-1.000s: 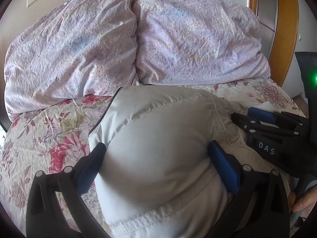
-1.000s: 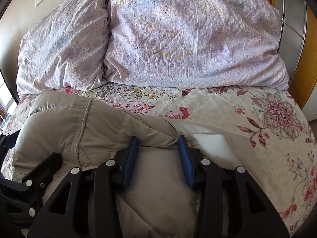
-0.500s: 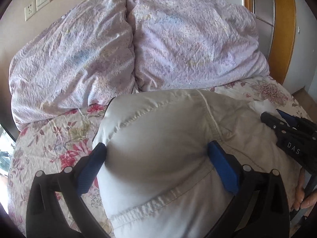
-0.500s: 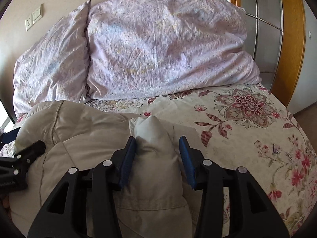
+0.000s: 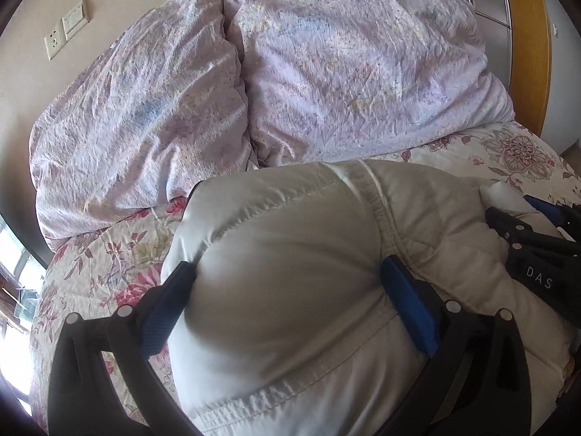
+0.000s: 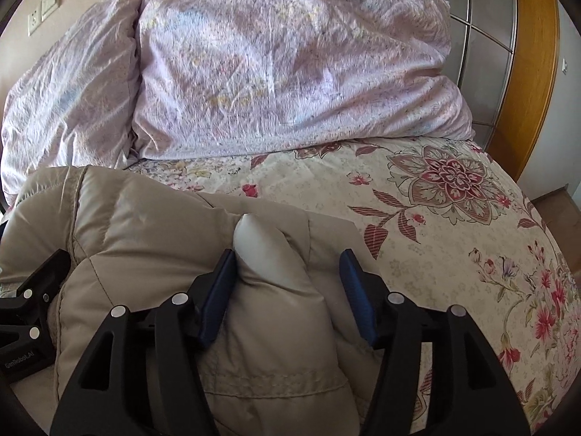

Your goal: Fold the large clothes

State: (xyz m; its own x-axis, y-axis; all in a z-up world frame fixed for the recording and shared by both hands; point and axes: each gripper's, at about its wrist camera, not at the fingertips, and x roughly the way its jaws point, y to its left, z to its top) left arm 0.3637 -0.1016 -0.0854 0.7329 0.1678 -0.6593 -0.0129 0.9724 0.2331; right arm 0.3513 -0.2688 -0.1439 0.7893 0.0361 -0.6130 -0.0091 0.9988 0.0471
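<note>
A puffy beige padded jacket (image 5: 290,254) lies bunched on the floral bed; it also fills the lower left of the right wrist view (image 6: 145,225). My left gripper (image 5: 287,276) is open wide, its blue pads pressed against a thick bulge of the jacket on both sides. My right gripper (image 6: 287,272) is open, with a raised fold of the jacket standing between its fingers; the left pad touches the fold, the right pad stands apart from it. The right gripper shows at the right edge of the left wrist view (image 5: 537,250).
Two large lilac pillows (image 5: 345,72) lean against the wall at the head of the bed. The floral bedspread (image 6: 454,200) stretches to the right of the jacket. A wooden frame with glass panels (image 6: 526,54) stands at the far right. Wall sockets (image 5: 67,32) are at upper left.
My right gripper has opened wider, so its right pad is now off the raised fold. Both views have tilted up slightly. The left gripper stays spread on the same bulge.
</note>
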